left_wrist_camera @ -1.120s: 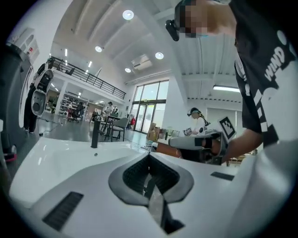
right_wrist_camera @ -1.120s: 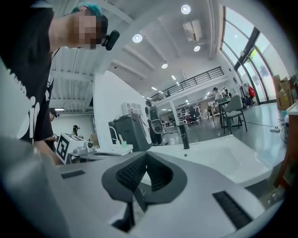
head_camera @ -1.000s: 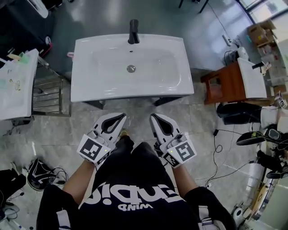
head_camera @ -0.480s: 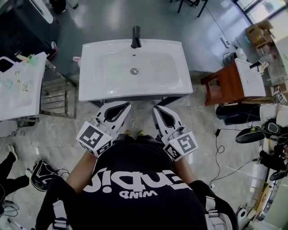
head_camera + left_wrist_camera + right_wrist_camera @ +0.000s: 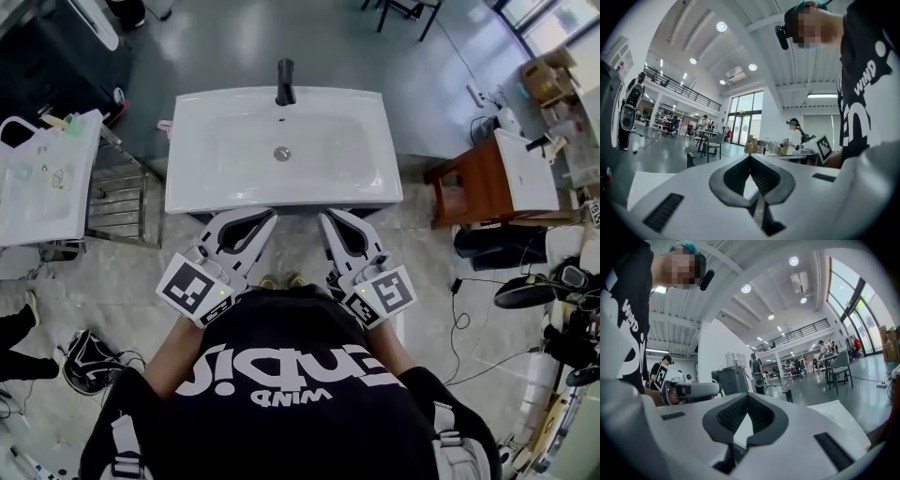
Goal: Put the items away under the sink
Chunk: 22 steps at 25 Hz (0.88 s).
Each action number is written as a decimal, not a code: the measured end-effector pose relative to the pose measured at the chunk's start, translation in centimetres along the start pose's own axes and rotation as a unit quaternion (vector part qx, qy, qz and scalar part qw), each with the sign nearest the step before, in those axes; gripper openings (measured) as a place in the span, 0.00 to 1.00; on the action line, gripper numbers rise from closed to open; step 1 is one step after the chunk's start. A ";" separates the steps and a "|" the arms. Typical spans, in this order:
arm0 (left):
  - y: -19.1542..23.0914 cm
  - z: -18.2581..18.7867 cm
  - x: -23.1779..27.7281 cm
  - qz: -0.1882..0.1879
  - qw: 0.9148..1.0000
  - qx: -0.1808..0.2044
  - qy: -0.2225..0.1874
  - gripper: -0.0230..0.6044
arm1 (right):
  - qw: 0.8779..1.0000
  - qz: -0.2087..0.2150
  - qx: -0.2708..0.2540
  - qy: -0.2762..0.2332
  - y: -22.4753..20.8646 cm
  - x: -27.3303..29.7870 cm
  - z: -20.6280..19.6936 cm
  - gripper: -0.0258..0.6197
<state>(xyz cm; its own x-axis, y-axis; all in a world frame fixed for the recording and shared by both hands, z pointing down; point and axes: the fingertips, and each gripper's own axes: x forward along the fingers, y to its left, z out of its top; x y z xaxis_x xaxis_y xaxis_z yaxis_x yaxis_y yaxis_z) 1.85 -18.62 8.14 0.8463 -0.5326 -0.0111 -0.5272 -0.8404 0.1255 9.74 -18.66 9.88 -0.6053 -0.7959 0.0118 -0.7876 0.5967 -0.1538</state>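
Two empty grippers, your left gripper and right gripper, have their jaws fully closed, tips near the white sink's front edge, beyond your "WIND"-printed shirt.

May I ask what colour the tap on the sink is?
Black; the tap shows best in the head view.

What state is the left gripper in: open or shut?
Shut. In its own view the left gripper has its jaw tips touching, with nothing held between them.
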 end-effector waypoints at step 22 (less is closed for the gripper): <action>-0.2 0.6 1.6 0.029 0.999 0.013 -0.010 0.07 | 1.000 0.015 -0.001 0.002 -1.4 -0.1 -0.5 0.07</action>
<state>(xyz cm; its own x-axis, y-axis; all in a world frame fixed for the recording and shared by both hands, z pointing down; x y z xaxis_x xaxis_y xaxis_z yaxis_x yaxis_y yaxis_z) 3.26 -19.39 7.51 0.8131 -0.5815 -0.0254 -0.5767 -0.8107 0.1008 10.88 -19.33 10.55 -0.6285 -0.7777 0.0117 -0.7698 0.6199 -0.1521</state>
